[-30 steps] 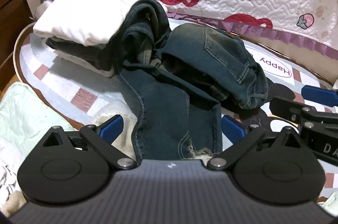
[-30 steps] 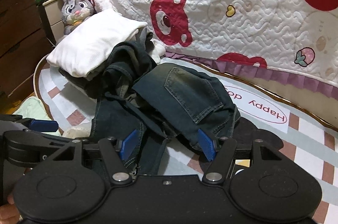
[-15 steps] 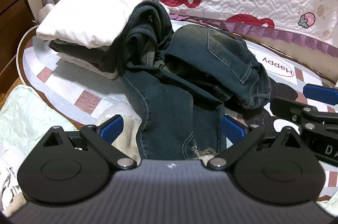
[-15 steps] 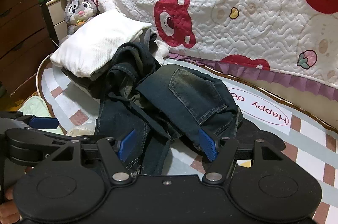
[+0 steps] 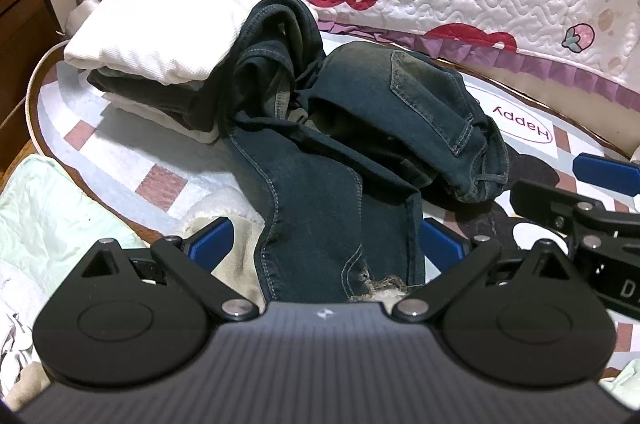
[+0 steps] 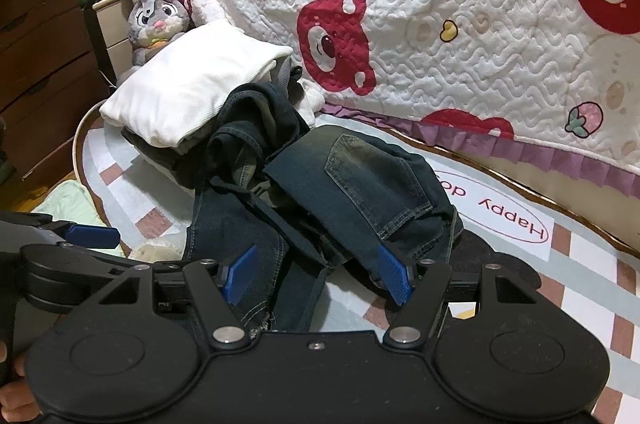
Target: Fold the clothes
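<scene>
Dark blue jeans [image 5: 340, 159] lie crumpled on a checked rug [image 5: 132, 159] printed "Happy", one leg reaching toward the cameras. Behind them, a folded white garment [image 5: 180, 19] tops a stack of clothes, touching the jeans. Left hand-held gripper [image 5: 324, 240]: released, blue pads either side of the jeans leg. Right hand-held gripper [image 6: 318, 274]: released, above the jeans. A bear-print quilt [image 6: 460, 23] hangs behind; a plush rabbit [image 6: 154, 15] sits beside the stack.
</scene>
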`<state>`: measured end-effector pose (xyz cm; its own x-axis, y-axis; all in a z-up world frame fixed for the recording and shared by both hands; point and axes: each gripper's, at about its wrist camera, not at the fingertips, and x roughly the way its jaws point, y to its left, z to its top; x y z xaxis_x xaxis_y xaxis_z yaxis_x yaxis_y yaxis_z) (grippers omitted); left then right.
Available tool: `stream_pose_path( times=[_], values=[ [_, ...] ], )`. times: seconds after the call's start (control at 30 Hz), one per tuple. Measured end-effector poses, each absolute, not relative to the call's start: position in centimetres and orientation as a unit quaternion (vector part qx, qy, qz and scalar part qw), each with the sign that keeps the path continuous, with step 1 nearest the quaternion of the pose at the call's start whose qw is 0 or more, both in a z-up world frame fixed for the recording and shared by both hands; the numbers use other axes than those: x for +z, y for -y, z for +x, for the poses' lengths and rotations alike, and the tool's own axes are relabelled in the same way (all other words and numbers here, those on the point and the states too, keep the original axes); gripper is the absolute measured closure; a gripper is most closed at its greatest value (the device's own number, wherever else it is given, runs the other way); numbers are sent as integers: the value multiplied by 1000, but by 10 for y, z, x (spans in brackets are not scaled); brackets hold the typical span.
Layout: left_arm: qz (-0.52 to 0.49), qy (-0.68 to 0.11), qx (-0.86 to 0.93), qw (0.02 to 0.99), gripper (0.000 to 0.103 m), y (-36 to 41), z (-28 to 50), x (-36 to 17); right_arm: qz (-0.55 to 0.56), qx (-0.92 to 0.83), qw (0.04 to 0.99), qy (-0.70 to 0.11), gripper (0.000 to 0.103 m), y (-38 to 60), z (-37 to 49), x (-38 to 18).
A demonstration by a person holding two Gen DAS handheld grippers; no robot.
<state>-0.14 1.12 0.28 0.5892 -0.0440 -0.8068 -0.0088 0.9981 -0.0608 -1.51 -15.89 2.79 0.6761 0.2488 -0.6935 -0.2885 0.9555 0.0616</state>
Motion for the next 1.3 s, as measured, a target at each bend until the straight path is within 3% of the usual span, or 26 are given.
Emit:
stream_pose_path(
  times=[0.93,1.3],
  values=[
    [-73,-480,-33,874,2,-22,8,-20,-9,163,910,-381,32,154,-12,20],
    [-103,-475,5,874,3,-54,29,-55,-84,160,919,-351,16,157,4,5]
  ],
)
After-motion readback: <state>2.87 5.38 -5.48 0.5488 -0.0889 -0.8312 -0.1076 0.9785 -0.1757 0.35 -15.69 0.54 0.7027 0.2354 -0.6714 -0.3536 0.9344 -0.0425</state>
